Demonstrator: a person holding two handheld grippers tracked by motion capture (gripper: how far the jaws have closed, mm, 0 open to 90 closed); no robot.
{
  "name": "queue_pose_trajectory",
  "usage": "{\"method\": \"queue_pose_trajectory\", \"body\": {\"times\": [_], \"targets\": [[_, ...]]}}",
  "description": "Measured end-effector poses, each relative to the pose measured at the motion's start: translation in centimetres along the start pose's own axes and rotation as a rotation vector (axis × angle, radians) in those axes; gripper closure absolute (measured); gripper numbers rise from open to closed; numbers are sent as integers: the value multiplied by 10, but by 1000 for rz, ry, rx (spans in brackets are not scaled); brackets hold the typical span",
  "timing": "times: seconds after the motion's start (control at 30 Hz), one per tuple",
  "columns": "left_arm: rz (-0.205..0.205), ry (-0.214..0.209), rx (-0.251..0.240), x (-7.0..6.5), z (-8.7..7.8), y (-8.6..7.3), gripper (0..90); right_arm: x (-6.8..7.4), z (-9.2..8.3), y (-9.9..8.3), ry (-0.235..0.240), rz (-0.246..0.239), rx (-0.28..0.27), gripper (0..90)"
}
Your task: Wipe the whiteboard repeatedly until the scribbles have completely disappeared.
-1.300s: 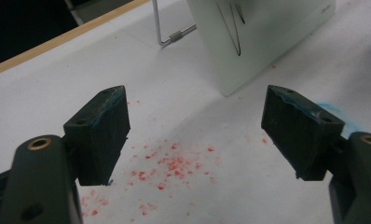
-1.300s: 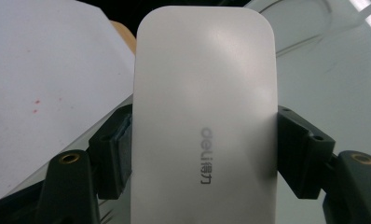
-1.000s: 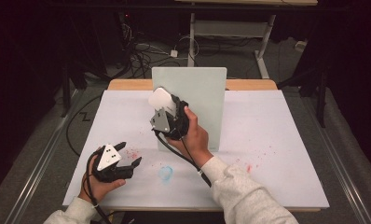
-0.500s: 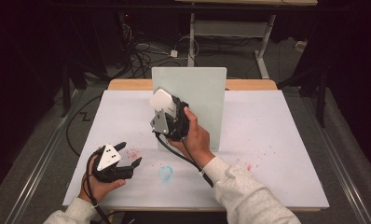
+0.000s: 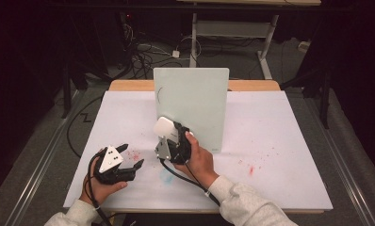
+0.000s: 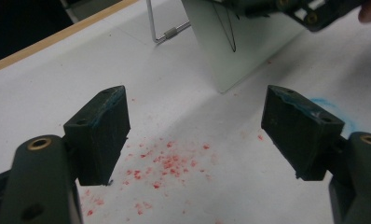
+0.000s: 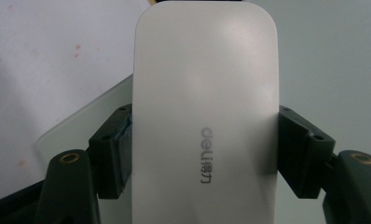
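While our right tongs [image 5: 163,129] are clamping the white eraser [image 5: 164,126] by its long sides, we are bringing it down the face of the board [image 5: 191,108], lower than it was a second ago. In the right gripper view the eraser [image 7: 204,107] is sitting squarely between the two pads, its printed back toward the camera and the pale board [image 7: 328,60] behind it. That drop, we judge, means a wiping stroke is running toward the board's lower part, and the curved black mark near the upper left of the board is lying above the eraser, so it is probably not yet wiped.

Our left tongs [image 5: 131,157] are standing wide apart and gripping nothing, resting low over the desk [image 5: 289,141] near its front left, where they have been keeping still. In the left gripper view they [image 6: 195,135] are looking across a scatter of red specks [image 6: 162,165] toward the board's foot [image 6: 230,84] and its wire stand [image 6: 162,32].

Room is tightening downward: the board's lower edge is meeting the desk not far under the eraser. To the right the board face is lying open, and the desk beyond it is bare apart from more red specks. The left tongs are sitting well clear of the stroke.
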State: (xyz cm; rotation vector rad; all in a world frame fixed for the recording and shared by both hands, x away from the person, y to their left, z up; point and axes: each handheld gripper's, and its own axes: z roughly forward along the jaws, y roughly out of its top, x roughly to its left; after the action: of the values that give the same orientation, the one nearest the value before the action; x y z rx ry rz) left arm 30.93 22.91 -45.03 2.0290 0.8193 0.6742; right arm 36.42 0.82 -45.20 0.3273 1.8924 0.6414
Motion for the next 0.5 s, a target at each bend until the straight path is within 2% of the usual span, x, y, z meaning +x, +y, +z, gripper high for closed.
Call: {"method": "queue_pose_trajectory", "body": {"times": [0.03, 0.07, 0.1, 0.2, 0.33, 0.37, 0.5], "targets": [[-1, -1, 0, 0, 0, 0, 228, 7, -1, -7, 12, -35, 6, 310], [-1, 0, 0, 0, 0, 0, 228, 7, -1, -7, 12, -35, 6, 310], [-2, 0, 0, 0, 0, 0, 228, 14, -2, -13, 21, -77, 9, 310], [1, -2, 3, -1, 0, 0, 228, 21, -4, -20, 41, -114, 28, 310], [0, -2, 4, -1, 1, 0, 228, 24, -5, -26, 60, -131, 30, 310], [0, -2, 4, -1, 1, 0, 228, 26, -6, -29, 62, -148, 30, 310], [2, -2, 6, -1, 1, 0, 228, 25, -5, -29, 68, -149, 33, 310]]}}
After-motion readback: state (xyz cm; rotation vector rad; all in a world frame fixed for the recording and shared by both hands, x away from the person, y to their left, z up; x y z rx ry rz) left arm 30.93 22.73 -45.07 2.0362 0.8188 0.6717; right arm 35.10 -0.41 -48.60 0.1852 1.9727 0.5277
